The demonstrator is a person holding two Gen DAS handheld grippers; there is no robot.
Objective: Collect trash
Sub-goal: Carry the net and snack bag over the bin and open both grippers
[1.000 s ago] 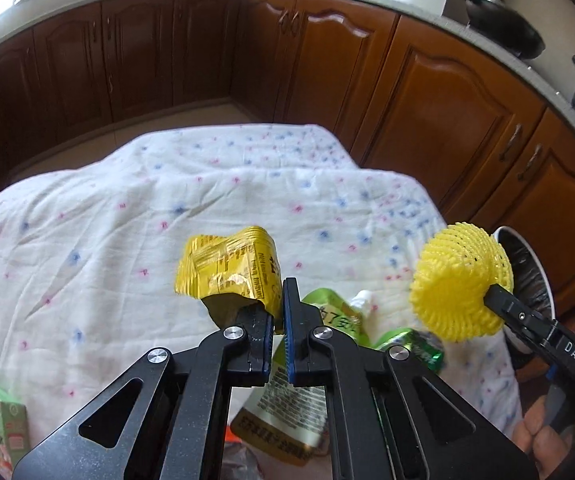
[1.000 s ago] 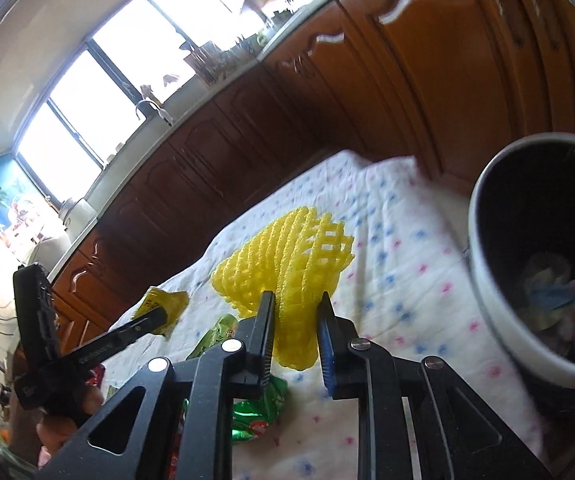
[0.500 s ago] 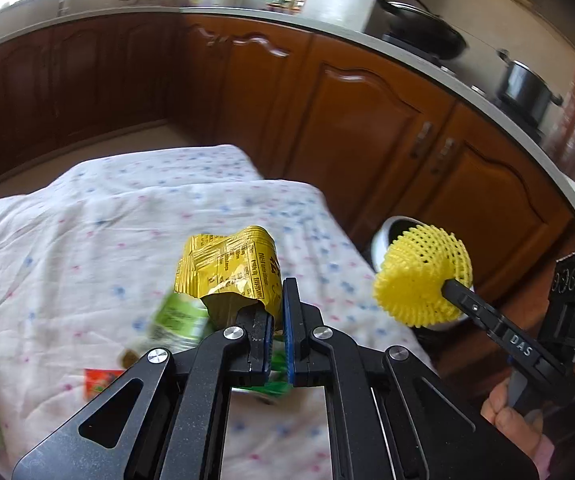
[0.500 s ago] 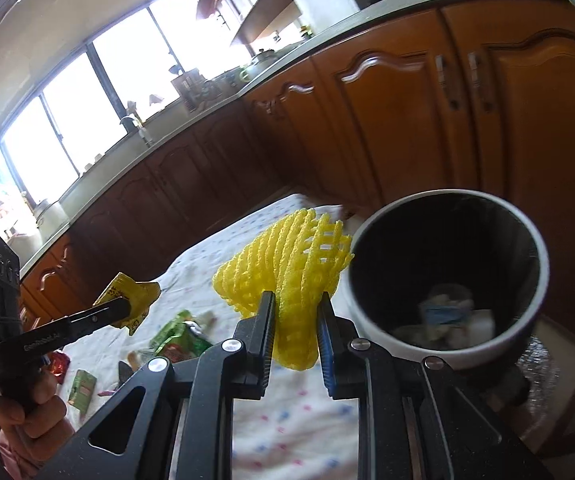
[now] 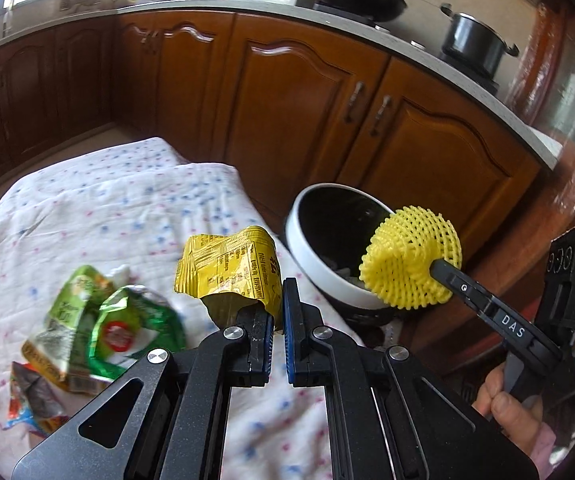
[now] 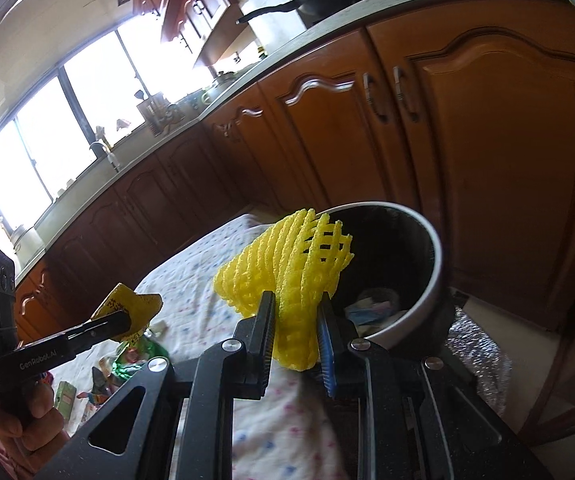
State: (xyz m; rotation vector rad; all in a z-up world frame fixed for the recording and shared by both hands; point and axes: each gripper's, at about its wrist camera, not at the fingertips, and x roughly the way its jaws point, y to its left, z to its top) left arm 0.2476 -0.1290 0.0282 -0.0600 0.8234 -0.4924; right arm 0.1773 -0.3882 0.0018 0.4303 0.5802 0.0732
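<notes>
Both grippers have swung across from the cloth toward the bin since the earlier frames; the bin, then at the edge of view, now sits close ahead of both cameras. Left gripper (image 5: pixel 275 312): fingers pressed nearly together, pinching the lower corner of a crumpled yellow wrapper (image 5: pixel 227 264), which stands up above the fingertips, over the cloth edge and just short of the bin rim. Right gripper (image 6: pixel 295 328): fingers part closed, pinching the narrow end of a yellow foam net sleeve (image 6: pixel 287 264), squeezed flat between the pads and fanned out above; in the right wrist view the fanned end overlaps the near rim of the bin (image 6: pixel 431 276). Bin is white outside and dark inside, standing on the floor beside the wooden cabinets (image 6: pixel 487 160); some paper or wrapper scraps already lie at its bottom, so part of the collecting looks done. Neither held piece is released yet. Left on the spotted cloth (image 5: pixel 87 208): a green pouch (image 5: pixel 75 292), a green foil wrapper with a red label (image 5: pixel 131 332) touching it, and a small torn red-and-blue packet (image 5: pixel 27 396) near the cloth edge; the right wrist view shows a small green carton (image 6: pixel 65 396) further back. Judgement: mid-task, two items about to be dropped, at least four more to fetch.
</notes>
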